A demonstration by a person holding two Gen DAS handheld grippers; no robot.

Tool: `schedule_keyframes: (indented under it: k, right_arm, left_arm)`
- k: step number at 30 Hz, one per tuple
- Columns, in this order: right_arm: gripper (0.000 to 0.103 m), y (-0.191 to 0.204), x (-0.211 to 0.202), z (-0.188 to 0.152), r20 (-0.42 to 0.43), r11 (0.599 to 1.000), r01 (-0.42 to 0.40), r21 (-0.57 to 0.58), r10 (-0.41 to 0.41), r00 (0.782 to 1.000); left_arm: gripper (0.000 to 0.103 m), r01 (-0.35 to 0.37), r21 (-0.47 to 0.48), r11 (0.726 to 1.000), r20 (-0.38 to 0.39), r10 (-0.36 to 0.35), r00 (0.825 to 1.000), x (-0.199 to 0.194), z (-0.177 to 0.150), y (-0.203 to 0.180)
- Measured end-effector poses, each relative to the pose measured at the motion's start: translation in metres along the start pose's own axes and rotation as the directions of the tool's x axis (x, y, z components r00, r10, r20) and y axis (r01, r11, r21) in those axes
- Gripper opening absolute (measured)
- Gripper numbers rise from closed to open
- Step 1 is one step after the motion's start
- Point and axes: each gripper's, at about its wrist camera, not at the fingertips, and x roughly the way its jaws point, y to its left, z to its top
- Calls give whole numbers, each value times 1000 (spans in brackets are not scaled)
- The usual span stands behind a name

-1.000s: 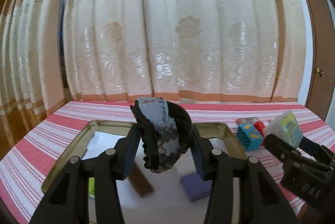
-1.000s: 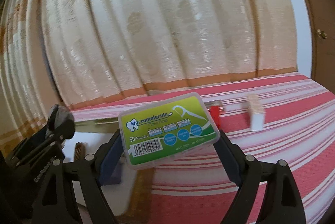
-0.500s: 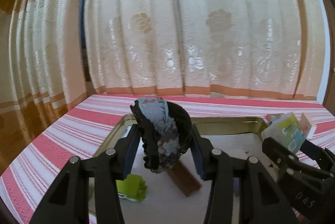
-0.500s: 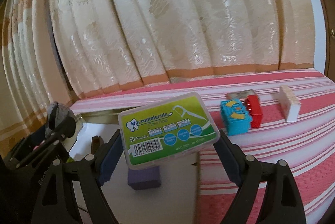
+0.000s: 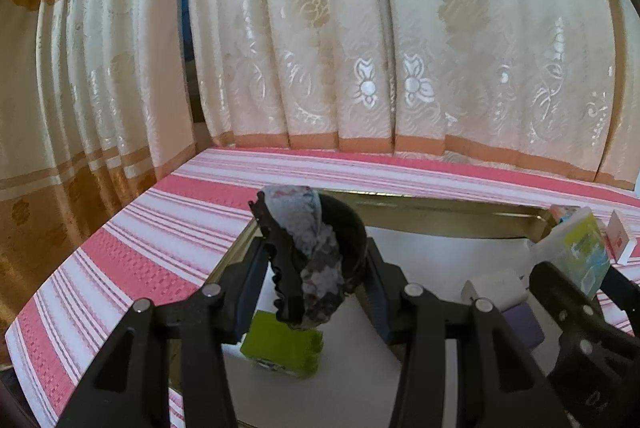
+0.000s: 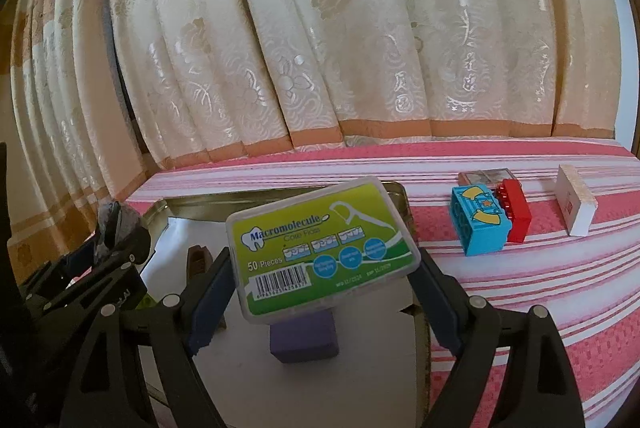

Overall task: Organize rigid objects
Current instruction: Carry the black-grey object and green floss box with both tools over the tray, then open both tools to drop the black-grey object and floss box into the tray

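A tray (image 6: 404, 196) lies on the table (image 6: 560, 276) before the curtain (image 6: 360, 28), and in it sit a foam block (image 6: 304, 342), a small box (image 5: 282, 346) to its left and a comb (image 6: 199, 260) between them. The left claw (image 5: 316, 268) holds a hair clip (image 5: 308, 260) over the tray's left part, while the right claw (image 6: 324, 288) holds a floss-pick box (image 6: 320, 248) over its right part. To the right of the tray on the table stand two toy bricks (image 6: 480, 224) touching each other, a flat packet (image 6: 486, 175) behind them, and an eraser (image 6: 576, 204) further right.
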Motion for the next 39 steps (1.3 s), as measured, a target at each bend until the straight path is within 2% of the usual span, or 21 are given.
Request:
schedule_keyframes:
  k: [8,16,26,31,33,35,37,39]
  right_arm:
    - [87,8,7,2,-37,999,11,-42,-13,999]
    - [87,11,20,2,-104,998,-10,-64,4,995]
    - [87,13,26,1,-139,997,-44,-67,34,990]
    - [87,15,21,2,-115,997,-33,-72,25,993]
    - [87,14,18,2,-98,997,-30,-72,23,995]
    - [87,13,12,3,-62,998,-16,-65,12,998]
    - [88,7,2,3,-12,999,-1,-43,1,1000]
    - [88,0,-7,3,34,1000,14,-8,-14,999]
  left_arm:
    - [46,-13,-8,1000,-43,12,999,8,-3,2]
    - [46,-17,-24,1000,-56,15,998,12,-3,5]
    - [46,-20,-16,1000,-60,19,998,13,-2,4]
    - [47,-30,-16,999,-61,29,998,14,-3,5]
    - [51,-37,-17,999,-55,36,998,12,-4,6]
    - [67,-43,-16,999,-35,42,999,9,-3,5]
    - [94,-54,-7,999,0,54,999,3,-3,3]
    - [103,-70,13,997,40,69,997,-3,-2,-1]
